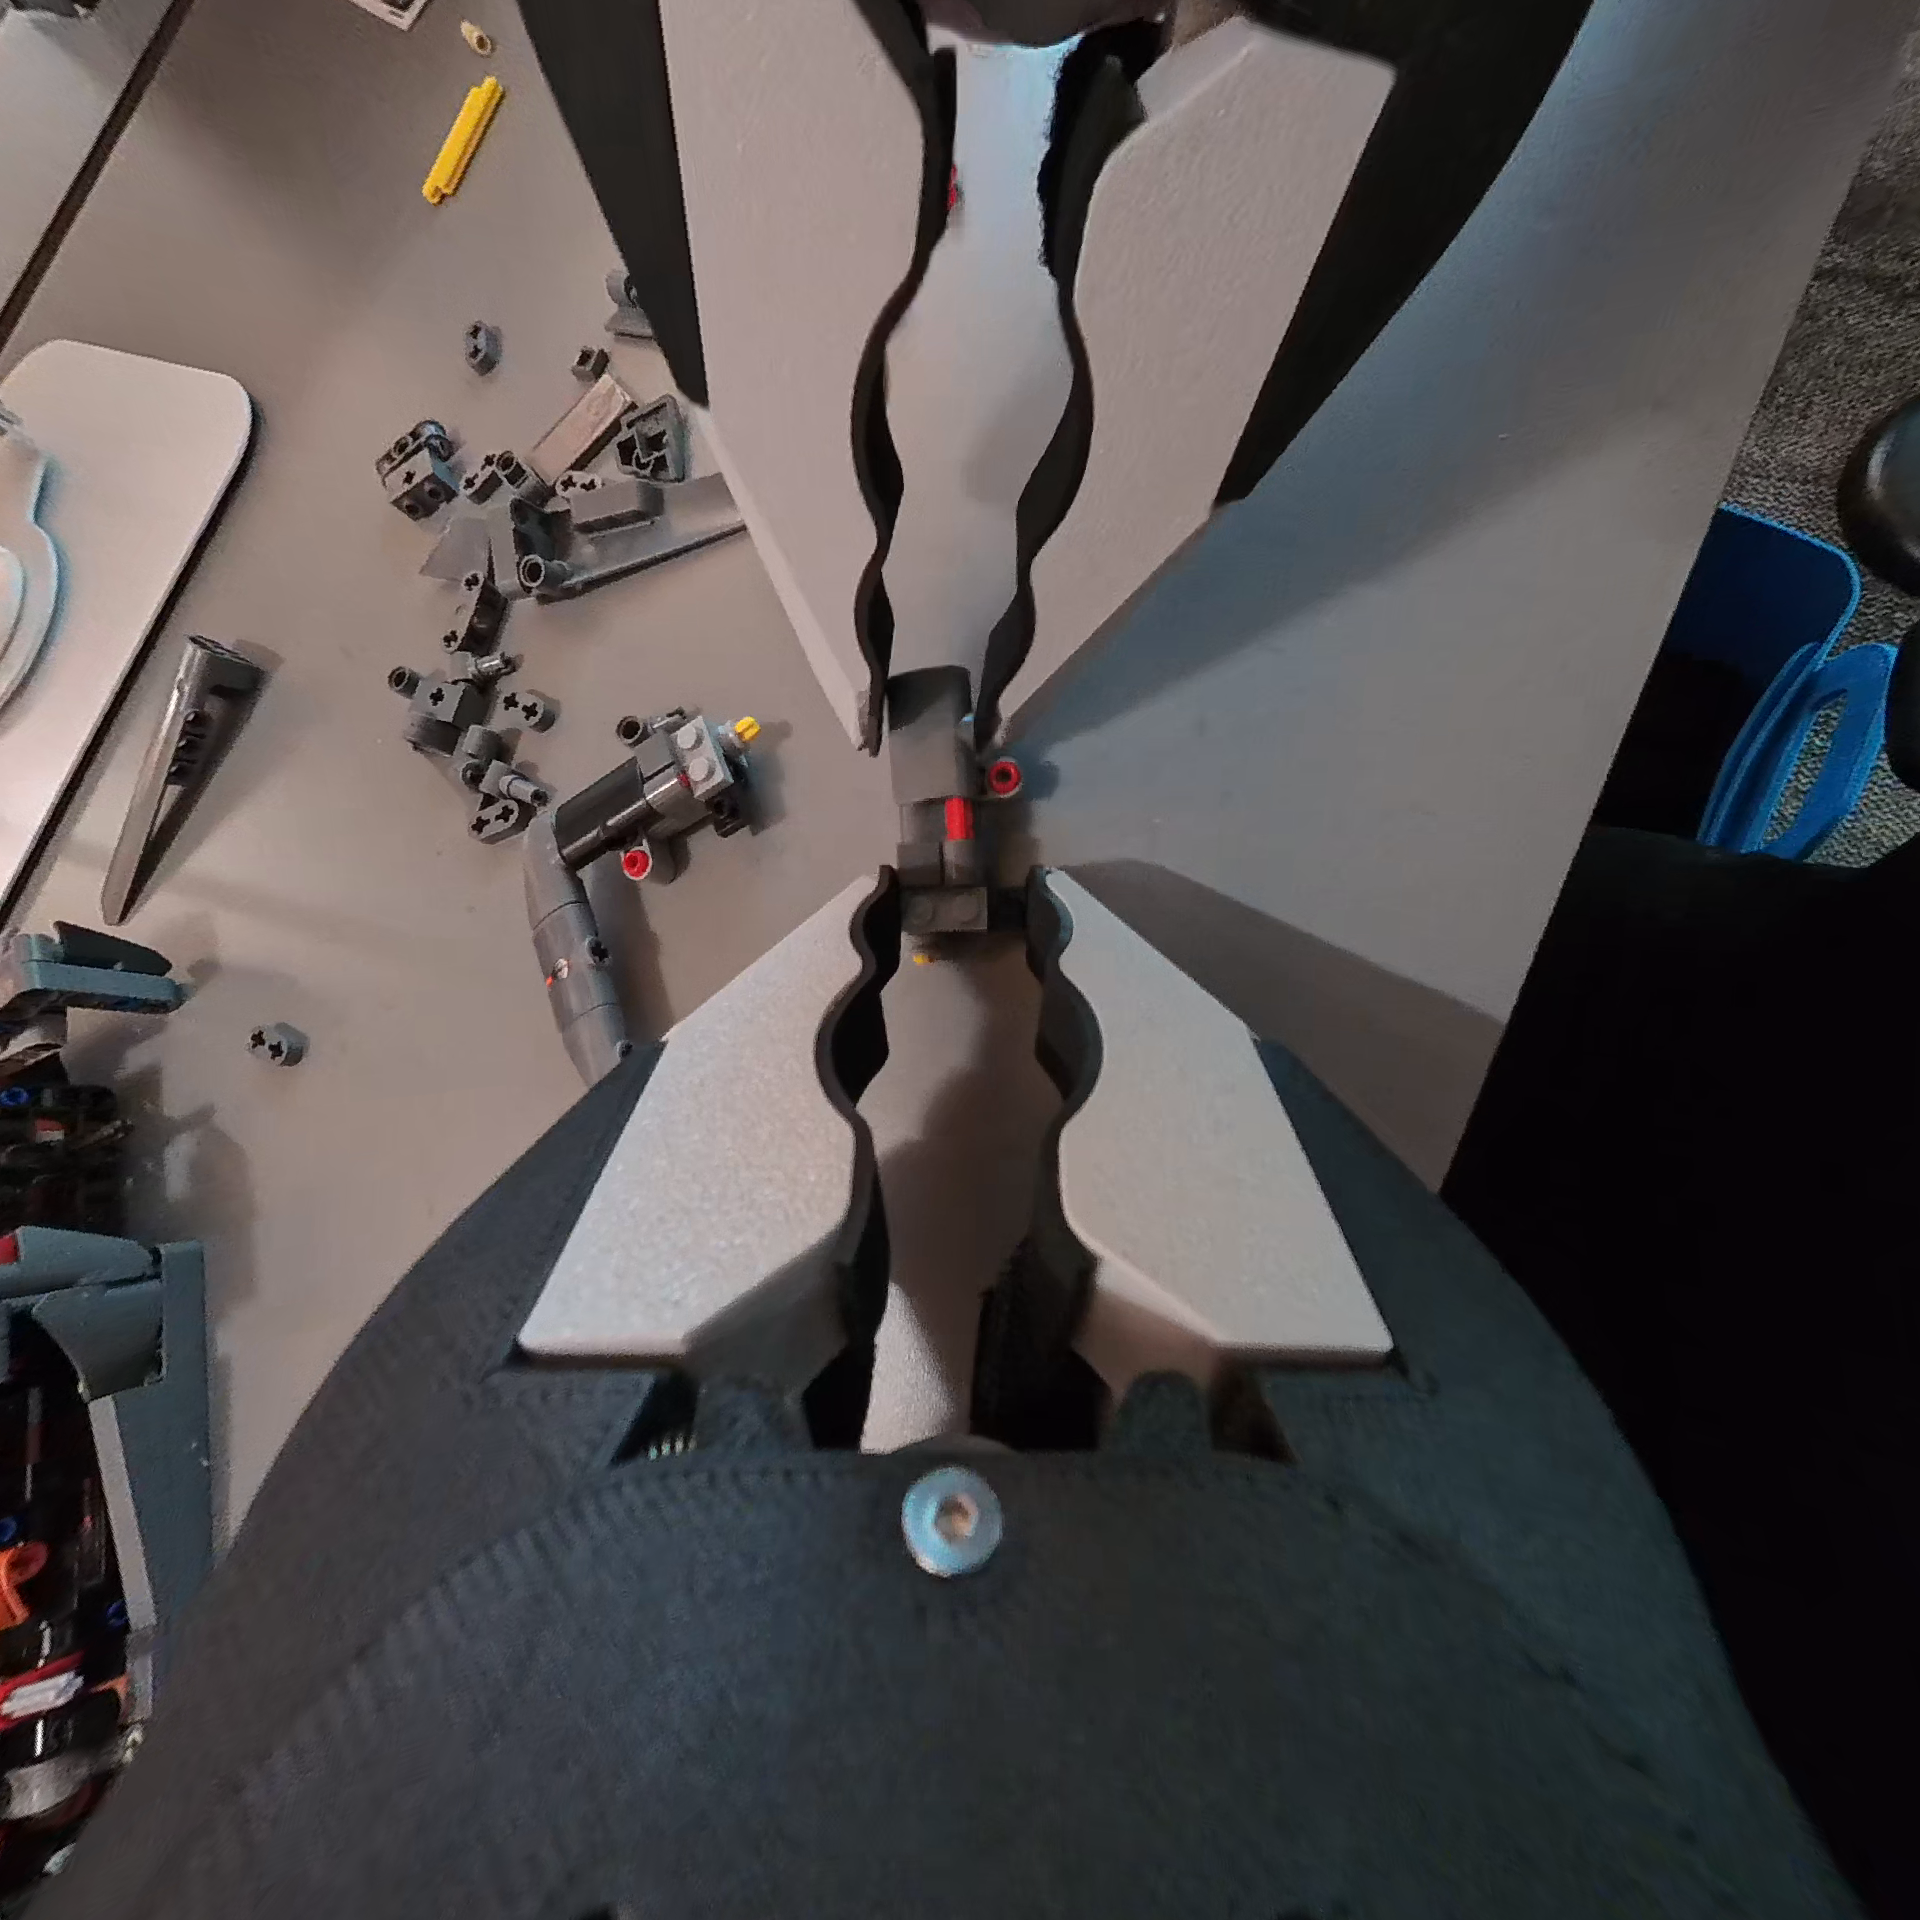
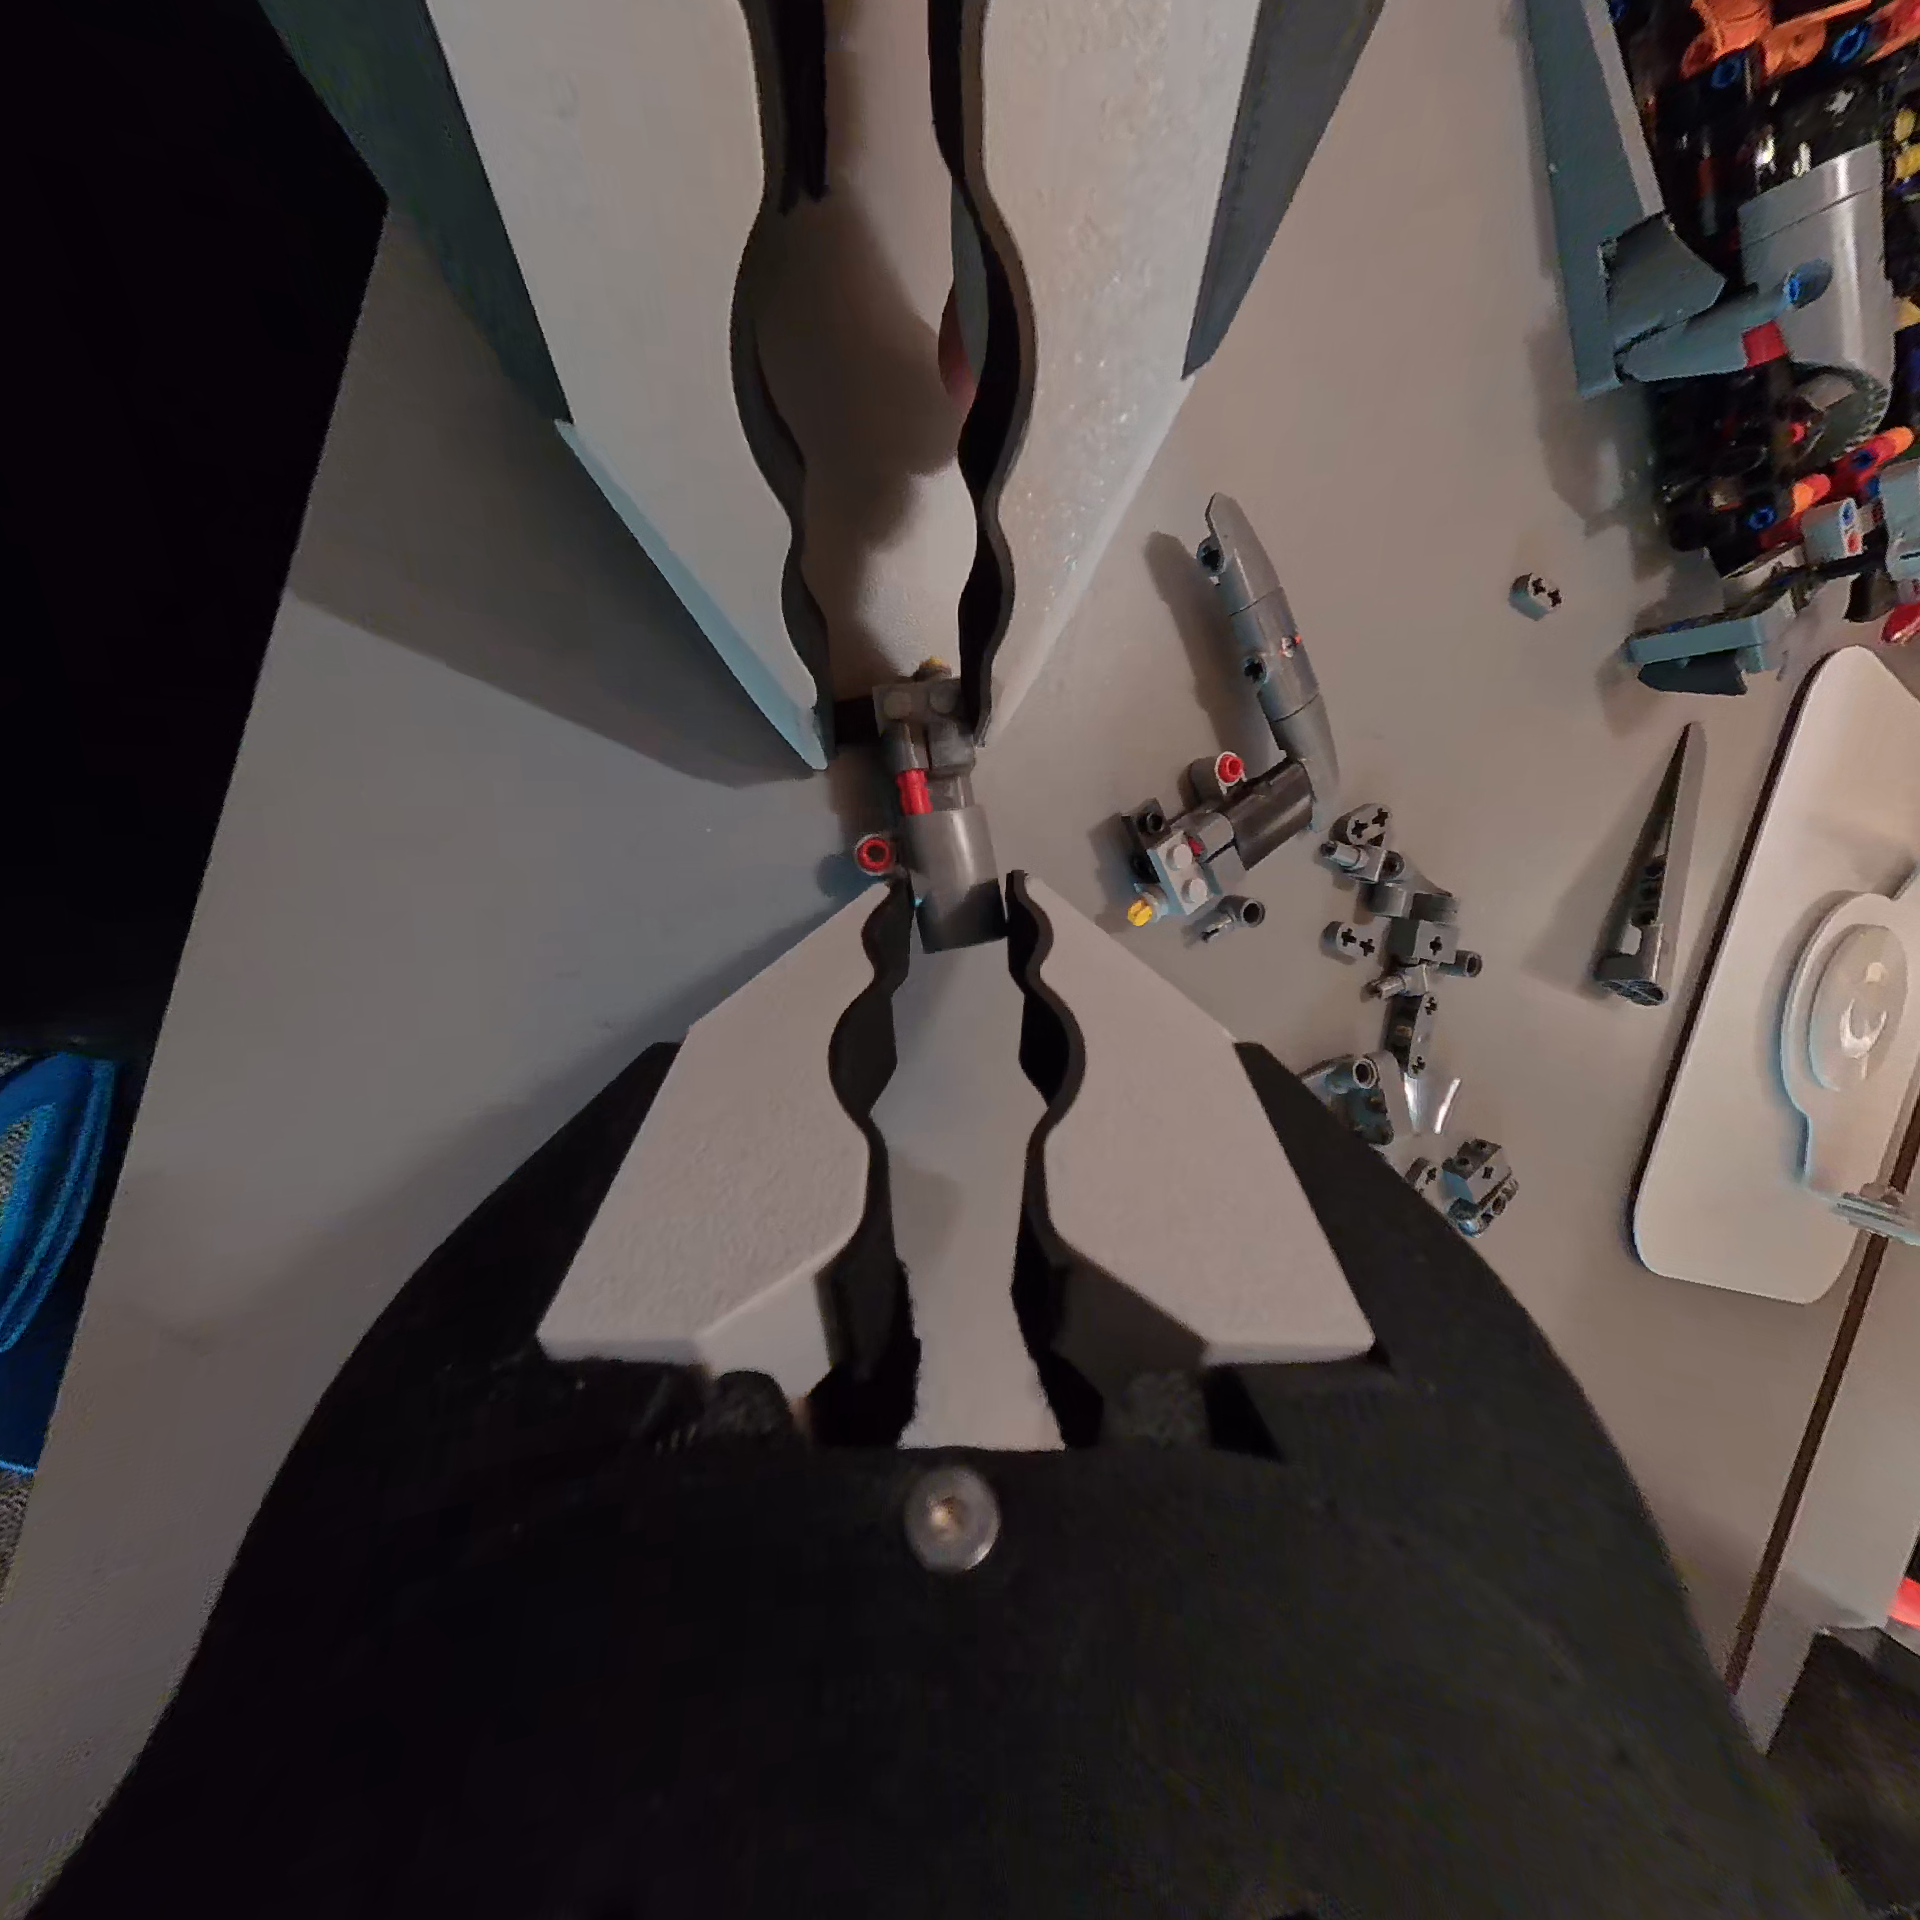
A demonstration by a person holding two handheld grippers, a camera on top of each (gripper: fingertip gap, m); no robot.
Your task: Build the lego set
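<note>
**A small brick assembly held between two grippers above the bench**

A small dark grey brick assembly (image 1: 940, 821) with a red pin on its side and a red-centred ring at one flank hangs just above the grey bench (image 1: 1351, 727), caught at both ends. The left gripper (image 1: 956, 904) is clamped on the studded plate end, its black wavy pads (image 1: 1044, 914) pressing the assembly from both sides. The right gripper (image 2: 956, 914) comes from the opposite direction and is clamped on the rounded dark cylinder end of the same assembly, so the two grippers face each other tip to tip.

To one side of the grippers, near but apart from them, lies a second similar assembly (image 1: 649, 795) with a yellow peg, joined to a curved grey segmented piece (image 1: 571, 956). Past it sits a loose scatter of small grey connectors (image 1: 488, 717) and a larger heap of grey parts (image 1: 551, 499). Farther off are a long grey pointed panel (image 1: 171, 769), a yellow axle (image 1: 462, 140), a pale rounded tray (image 1: 156, 436) and a large partly built model (image 2: 1766, 260) at the view's edge.

On the other side the bench is bare up to its edge, beyond which a blue bin (image 1: 1766, 665) stands on the floor.
</note>
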